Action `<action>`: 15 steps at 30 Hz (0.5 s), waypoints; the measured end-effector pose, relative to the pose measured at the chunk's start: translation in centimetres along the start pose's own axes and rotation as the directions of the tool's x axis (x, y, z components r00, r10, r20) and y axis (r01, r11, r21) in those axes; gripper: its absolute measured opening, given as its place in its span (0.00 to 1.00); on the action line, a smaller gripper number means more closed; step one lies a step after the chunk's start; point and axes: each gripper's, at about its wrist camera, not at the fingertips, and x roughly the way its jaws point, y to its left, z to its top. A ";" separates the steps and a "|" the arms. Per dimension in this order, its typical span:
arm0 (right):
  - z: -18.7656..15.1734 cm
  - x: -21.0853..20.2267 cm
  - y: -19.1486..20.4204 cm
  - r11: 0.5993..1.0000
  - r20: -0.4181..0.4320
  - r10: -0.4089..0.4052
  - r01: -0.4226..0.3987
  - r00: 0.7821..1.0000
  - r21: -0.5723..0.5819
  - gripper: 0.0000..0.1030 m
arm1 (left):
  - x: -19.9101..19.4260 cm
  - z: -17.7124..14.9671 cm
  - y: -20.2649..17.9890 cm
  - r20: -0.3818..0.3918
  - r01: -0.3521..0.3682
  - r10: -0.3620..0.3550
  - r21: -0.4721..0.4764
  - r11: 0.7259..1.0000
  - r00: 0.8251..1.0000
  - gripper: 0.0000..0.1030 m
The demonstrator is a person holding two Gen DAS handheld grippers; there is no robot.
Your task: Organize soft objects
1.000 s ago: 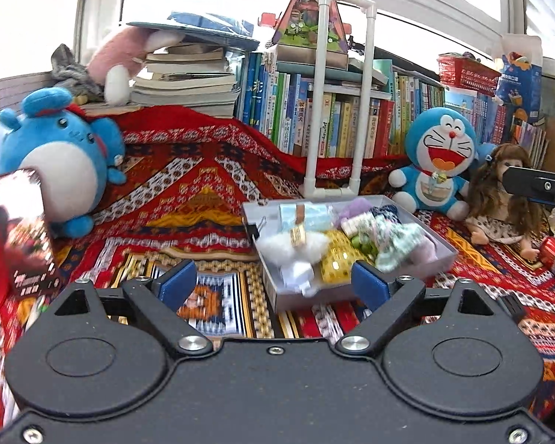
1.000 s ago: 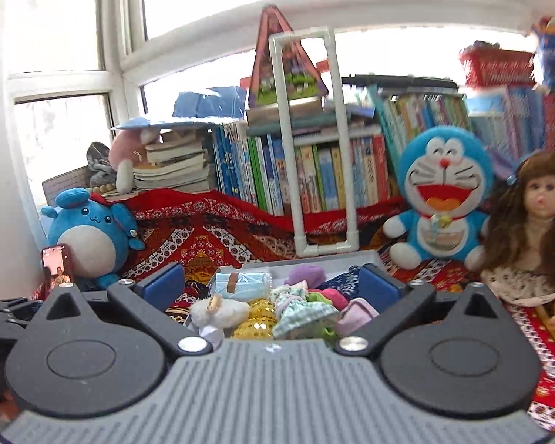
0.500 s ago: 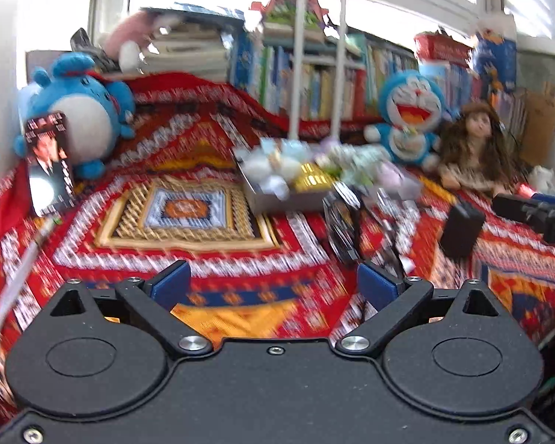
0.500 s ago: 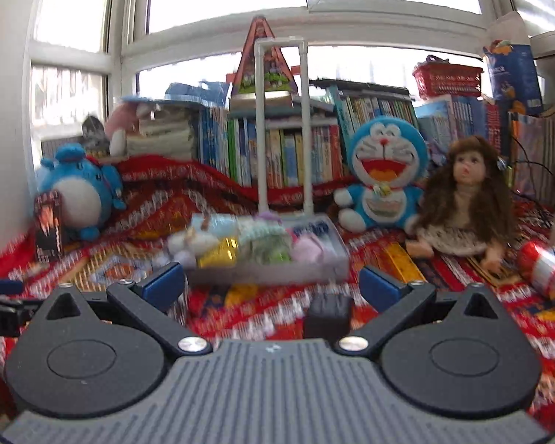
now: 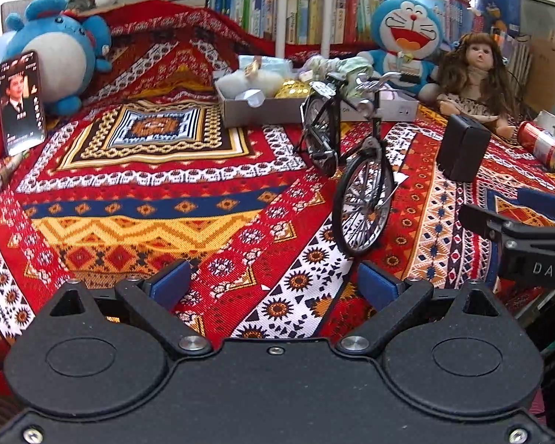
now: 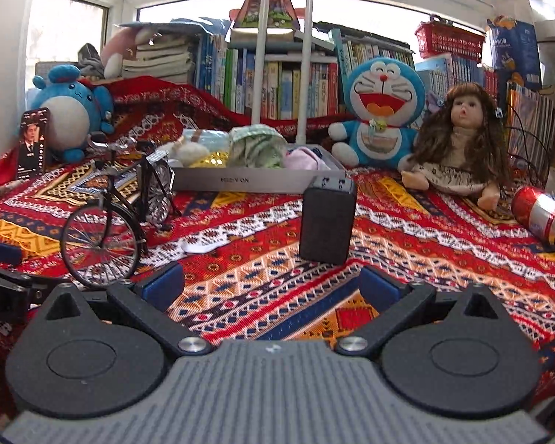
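A grey box (image 5: 262,109) (image 6: 248,182) stands at the far middle of the patterned red cloth, filled with several soft items: a white fluffy one (image 5: 253,80), a gold one (image 5: 296,89), a green checked one (image 6: 257,144) and a pink one (image 6: 303,158). My left gripper (image 5: 273,283) is open and empty, low over the near cloth. My right gripper (image 6: 272,283) is open and empty, also near the front; it shows at the right edge of the left wrist view (image 5: 514,229).
A model bicycle (image 5: 351,170) (image 6: 118,214) and a black box (image 5: 462,151) (image 6: 327,218) stand between grippers and grey box. A Doraemon plush (image 6: 383,111), a doll (image 6: 458,144), a blue plush (image 6: 70,111), a red can (image 6: 542,216), a phone (image 5: 20,101), books behind.
Both grippers have drawn back from the grey box toward the front of the cloth. The bicycle and black box have come into view. Both stay open and empty.
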 end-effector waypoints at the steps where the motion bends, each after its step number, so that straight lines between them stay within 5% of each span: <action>1: -0.1 0.1 0.0 1.000 -0.010 0.000 0.000 1.000 -0.001 1.00 | 0.0 0.0 0.0 0.002 -0.003 0.003 0.000 1.000 1.000 0.94; 15: -1.0 1.3 0.3 1.000 -0.104 0.010 -0.011 0.994 -0.015 1.00 | 0.6 0.3 -0.2 -0.012 -0.012 0.012 0.006 1.000 1.000 1.00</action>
